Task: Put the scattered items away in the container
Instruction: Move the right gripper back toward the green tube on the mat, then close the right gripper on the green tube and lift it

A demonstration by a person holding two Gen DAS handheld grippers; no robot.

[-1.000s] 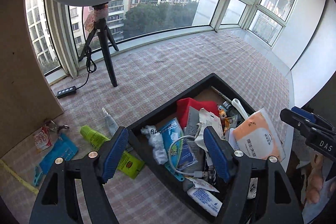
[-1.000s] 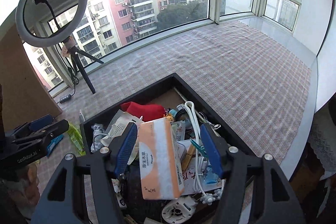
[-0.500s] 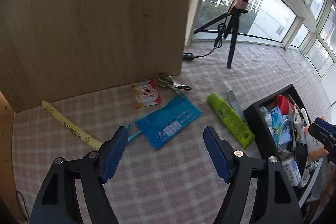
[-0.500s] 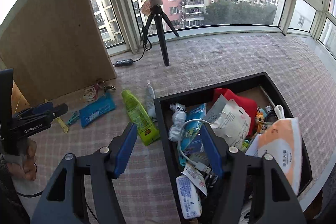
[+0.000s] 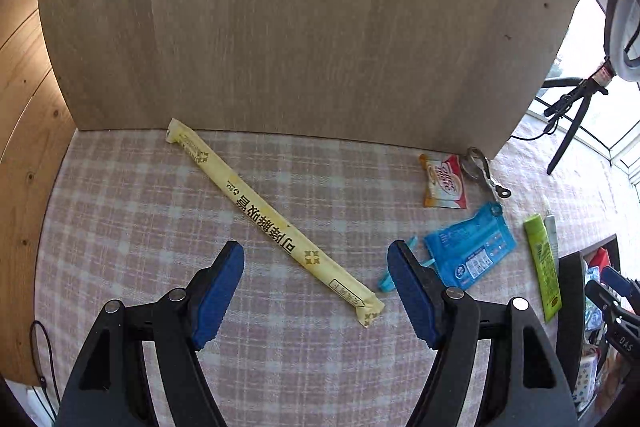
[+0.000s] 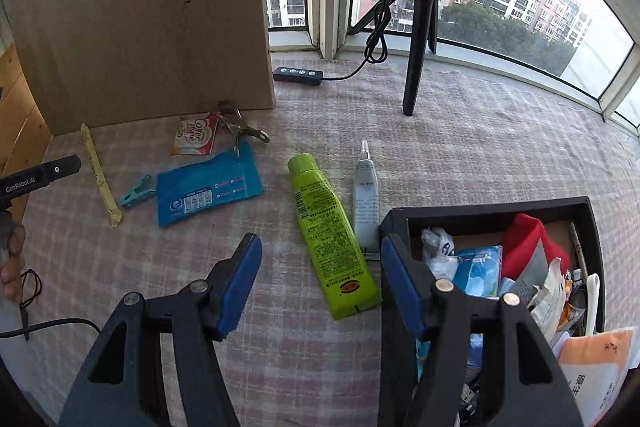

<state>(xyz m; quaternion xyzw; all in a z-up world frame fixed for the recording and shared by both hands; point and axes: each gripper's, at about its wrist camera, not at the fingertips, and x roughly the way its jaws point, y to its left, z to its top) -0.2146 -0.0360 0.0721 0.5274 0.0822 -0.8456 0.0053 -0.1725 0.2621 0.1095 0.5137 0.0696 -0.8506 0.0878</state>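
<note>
Container point(image 6: 486, 207): black tray at the right of your checked cloth point(image 6: 480, 131), already full of packets, with its rim beside your right gripper
Scattered items: green tube point(image 6: 330, 233) and grey tube point(image 6: 365, 197) lie side by side just left of the tray; blue pouch point(image 6: 208, 187), teal clip point(image 6: 138, 191), coffee sachet point(image 6: 196, 135) and metal clip point(image 6: 240, 127) lie farther left, near the wooden board point(image 6: 140, 11)
Yellow stick packet point(image 5: 272, 223): flat on the cloth, diagonal, with its near end between your left fingers
Left gripper point(image 5: 316, 291): jaws wide apart, holding nothing
Right gripper point(image 6: 320, 287): jaws wide apart, empty, above the lower end of the green tube
</note>
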